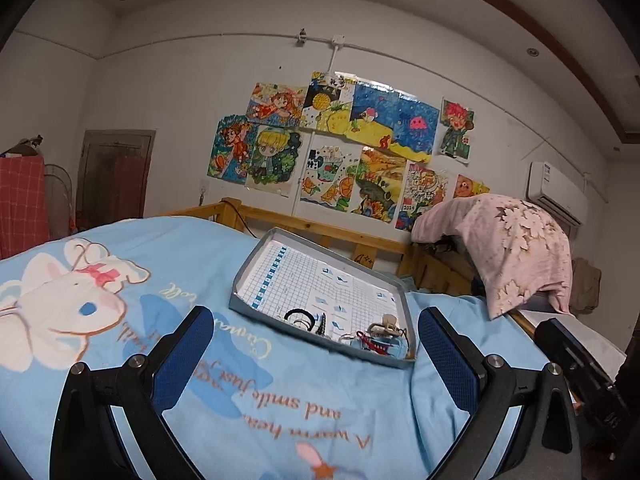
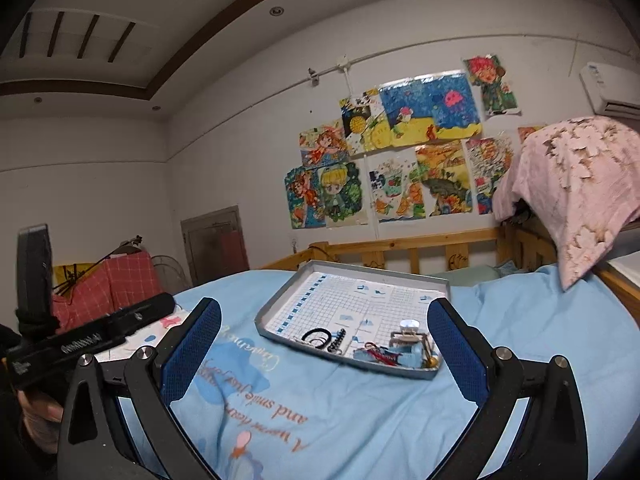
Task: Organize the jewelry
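— Grey cardboard tray [image 2: 280,300] lies on the bed; the jewelry heap [image 2: 394,350] sits at its five o'clock corner.
— Light, tangly stuff. Both the left claw [image 1: 316,348] and right claw [image 2: 324,340] gape empty; pinch the black hair tie [image 2: 317,336] by its rim.

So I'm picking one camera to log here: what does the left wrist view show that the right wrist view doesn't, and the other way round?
Only the left wrist view shows the white cartoon animal printed on the bedspread. Only the right wrist view shows the ceiling vent and a small gold ball in the tray's near corner. Both show the grey tray on the blue bedspread, the black hair tie, the wall drawings and the pink pillow. Both hand-held grippers, left and right, are open.
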